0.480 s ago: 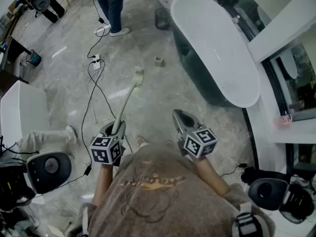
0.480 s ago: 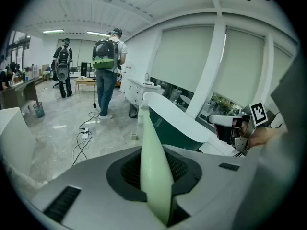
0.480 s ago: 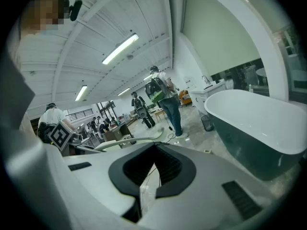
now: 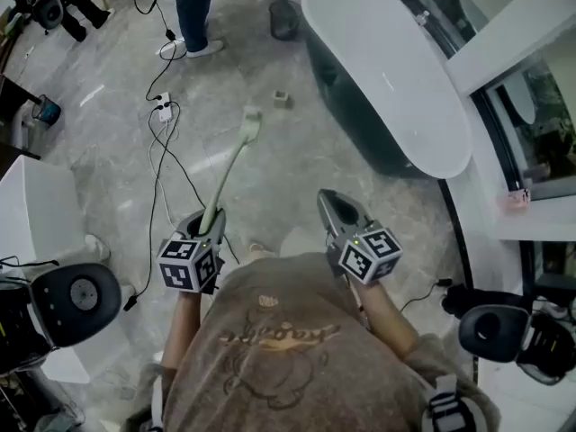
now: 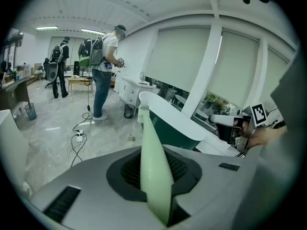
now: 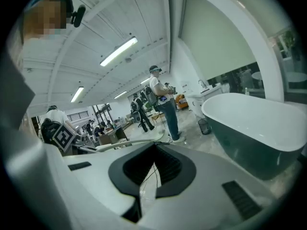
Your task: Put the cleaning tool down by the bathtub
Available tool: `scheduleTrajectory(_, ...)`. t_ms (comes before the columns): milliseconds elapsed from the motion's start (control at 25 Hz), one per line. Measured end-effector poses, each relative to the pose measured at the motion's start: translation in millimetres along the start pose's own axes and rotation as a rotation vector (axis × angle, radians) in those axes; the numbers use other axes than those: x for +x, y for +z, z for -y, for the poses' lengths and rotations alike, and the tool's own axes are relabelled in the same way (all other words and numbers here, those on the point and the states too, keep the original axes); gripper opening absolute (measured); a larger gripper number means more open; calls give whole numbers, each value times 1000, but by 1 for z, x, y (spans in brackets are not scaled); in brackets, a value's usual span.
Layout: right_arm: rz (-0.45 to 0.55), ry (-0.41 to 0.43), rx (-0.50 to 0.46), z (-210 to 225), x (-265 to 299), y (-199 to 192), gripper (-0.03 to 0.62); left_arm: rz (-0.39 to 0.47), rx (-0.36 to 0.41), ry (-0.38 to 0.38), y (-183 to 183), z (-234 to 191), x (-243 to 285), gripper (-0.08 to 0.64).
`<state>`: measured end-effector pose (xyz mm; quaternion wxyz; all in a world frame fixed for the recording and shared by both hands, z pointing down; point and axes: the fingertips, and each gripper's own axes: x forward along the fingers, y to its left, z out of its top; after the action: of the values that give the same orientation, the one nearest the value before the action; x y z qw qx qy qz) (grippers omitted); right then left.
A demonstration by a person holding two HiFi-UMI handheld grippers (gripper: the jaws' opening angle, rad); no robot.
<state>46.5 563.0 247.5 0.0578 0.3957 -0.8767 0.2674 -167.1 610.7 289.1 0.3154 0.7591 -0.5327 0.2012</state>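
One long-handled cleaning brush (image 4: 232, 171) is clamped by the end of its pale green handle in the fingers of the left gripper (image 4: 209, 227), with its head reaching out over the marble floor (image 4: 270, 187), still apart from the bathtub (image 4: 387, 79). The right gripper (image 4: 330, 203) has its fingers closed on nothing. Held at one end only, the brush may pivot or slip while lowered, and a leftward swing could snag the floor cables (image 4: 166, 151).

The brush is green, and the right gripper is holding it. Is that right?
Not quite. The brush is green, but the left gripper is holding it. The left gripper view shows its handle clamped between the jaws. The right gripper holds nothing.
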Motion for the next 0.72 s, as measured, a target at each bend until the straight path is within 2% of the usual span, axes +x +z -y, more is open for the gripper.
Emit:
scheduleTrajectory(320, 35, -54, 0, 6, 10, 2, -2, -25, 25, -51, 9, -12, 19, 66)
scheduleTrajectory(720, 52, -46, 33, 45, 61, 29, 0, -22, 50, -62, 63, -24, 75, 66)
